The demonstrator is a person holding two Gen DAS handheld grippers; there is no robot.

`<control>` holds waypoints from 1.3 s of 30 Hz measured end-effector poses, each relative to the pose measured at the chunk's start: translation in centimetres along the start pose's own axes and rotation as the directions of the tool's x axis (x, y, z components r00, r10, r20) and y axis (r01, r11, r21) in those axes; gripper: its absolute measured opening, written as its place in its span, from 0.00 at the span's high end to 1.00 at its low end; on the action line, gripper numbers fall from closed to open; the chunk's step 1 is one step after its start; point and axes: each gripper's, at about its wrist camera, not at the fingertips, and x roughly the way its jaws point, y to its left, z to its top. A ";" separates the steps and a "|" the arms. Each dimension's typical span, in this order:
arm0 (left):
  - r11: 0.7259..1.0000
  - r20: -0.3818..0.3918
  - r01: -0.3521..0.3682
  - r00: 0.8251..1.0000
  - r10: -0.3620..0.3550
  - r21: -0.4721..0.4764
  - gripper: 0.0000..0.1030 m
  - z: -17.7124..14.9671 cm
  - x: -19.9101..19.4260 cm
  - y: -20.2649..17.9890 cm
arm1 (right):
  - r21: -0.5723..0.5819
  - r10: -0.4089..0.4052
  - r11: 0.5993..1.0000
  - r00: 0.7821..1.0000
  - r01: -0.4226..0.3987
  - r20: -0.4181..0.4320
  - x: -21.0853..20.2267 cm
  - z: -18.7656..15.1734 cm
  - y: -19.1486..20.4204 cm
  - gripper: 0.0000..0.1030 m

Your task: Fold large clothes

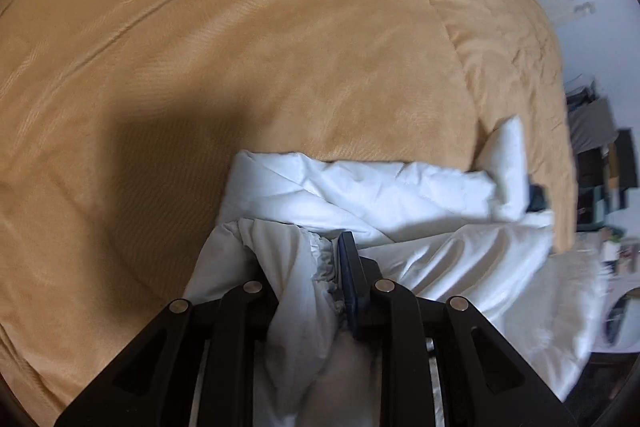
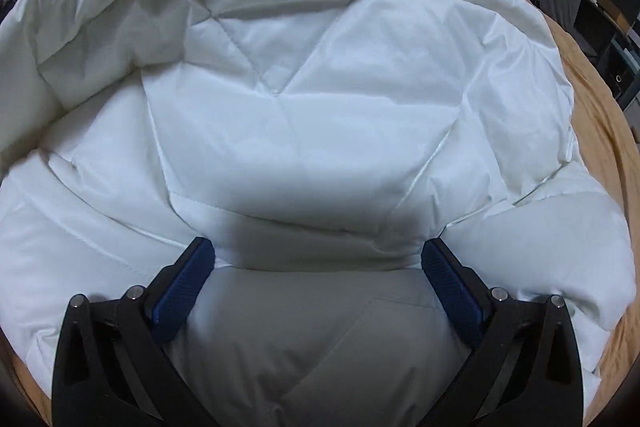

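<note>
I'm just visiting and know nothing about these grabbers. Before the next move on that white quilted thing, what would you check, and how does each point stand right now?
1. Left gripper clamped on a bunch of the white quilted garment: ok.
2. Right gripper open, nothing pinched between its blue pads: ok.
3. Garment edge lies between the right jaws, ready to grab: cannot tell; only flat padding shows there.
4. Garment lies smooth: not ok, it is bunched and creased.
5. Tan bedspread offers free room for folding: ok.
</note>
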 end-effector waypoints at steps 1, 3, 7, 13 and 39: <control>0.998 0.003 0.052 0.999 -0.052 -0.023 0.78 0.3 -1.0 0.5 | -0.001 -0.001 1.000 1.000 0.001 0.005 0.2 -0.1 0.0 0.00; 0.986 0.010 0.155 0.988 -0.154 -0.058 0.78 1.1 -3.6 2.0 | -0.003 -0.011 1.000 1.000 0.011 0.012 0.3 -0.6 -0.1 0.00; 0.985 0.189 -0.167 0.969 0.157 0.034 0.81 2.1 -10.6 2.8 | -0.011 -0.027 1.000 1.000 0.028 0.010 0.6 -1.3 -0.4 0.00; 0.958 0.242 -0.225 0.953 0.179 0.178 0.80 -1.3 -13.8 -0.2 | -0.012 -0.031 0.999 0.999 0.031 0.013 1.0 -1.3 -0.5 0.00; 0.920 0.339 -0.213 0.936 0.095 0.330 0.79 -10.2 0.0 -2.4 | 0.137 -0.042 0.990 0.994 0.028 0.102 -5.5 -5.1 -7.8 0.01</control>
